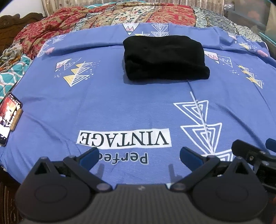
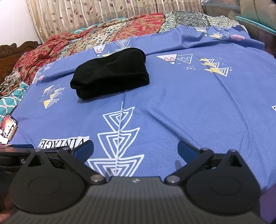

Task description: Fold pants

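Observation:
The black pants [image 1: 164, 57] lie folded into a compact thick rectangle on the blue printed bedsheet [image 1: 120, 103], far from both grippers. They also show in the right wrist view [image 2: 110, 73], left of centre. My left gripper [image 1: 138, 156] is open and empty, low over the near part of the sheet by the "VINTAGE" print. My right gripper [image 2: 135, 149] is open and empty too, over the white triangle print. Part of the right gripper [image 1: 253, 151] shows at the right edge of the left wrist view.
A phone [image 1: 9, 117] with a lit screen lies at the sheet's left edge, also in the right wrist view [image 2: 7, 128]. A red patterned quilt [image 1: 69, 22] is bunched at the far side. Curtains [image 2: 103, 12] hang behind. A carved wooden headboard [image 2: 15, 50] stands at the far left.

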The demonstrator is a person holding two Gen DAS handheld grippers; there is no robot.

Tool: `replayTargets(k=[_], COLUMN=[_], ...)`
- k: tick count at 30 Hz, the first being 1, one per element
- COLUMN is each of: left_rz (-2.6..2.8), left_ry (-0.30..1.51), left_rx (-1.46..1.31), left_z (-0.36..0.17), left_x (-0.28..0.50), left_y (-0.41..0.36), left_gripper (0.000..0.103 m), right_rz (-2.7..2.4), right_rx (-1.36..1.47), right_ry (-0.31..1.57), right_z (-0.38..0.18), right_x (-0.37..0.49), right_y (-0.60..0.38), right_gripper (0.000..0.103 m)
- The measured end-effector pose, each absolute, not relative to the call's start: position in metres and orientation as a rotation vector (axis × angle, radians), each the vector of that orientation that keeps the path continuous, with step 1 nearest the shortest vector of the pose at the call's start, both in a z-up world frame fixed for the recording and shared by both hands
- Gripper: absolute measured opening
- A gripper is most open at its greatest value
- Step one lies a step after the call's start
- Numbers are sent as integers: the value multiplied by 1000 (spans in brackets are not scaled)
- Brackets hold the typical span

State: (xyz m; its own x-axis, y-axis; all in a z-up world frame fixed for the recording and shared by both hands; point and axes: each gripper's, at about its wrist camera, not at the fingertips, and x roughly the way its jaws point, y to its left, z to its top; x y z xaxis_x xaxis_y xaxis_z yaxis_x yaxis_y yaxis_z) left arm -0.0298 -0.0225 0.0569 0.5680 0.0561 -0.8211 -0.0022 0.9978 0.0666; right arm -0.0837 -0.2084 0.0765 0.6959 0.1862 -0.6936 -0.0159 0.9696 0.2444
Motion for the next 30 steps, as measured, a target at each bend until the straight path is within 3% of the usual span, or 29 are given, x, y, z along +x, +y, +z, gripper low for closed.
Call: replayTargets(k=[30], left_rz=[122], left_ry=[1061], left_rx=[119], left_z=[35], left_x=[-19], left_y=[-11], left_gripper=[103], right_rz=[138], right_rx=[250], right_ry=[870], right_z=[65], right_x=[-78], right_y=[-209], right_gripper=[103])
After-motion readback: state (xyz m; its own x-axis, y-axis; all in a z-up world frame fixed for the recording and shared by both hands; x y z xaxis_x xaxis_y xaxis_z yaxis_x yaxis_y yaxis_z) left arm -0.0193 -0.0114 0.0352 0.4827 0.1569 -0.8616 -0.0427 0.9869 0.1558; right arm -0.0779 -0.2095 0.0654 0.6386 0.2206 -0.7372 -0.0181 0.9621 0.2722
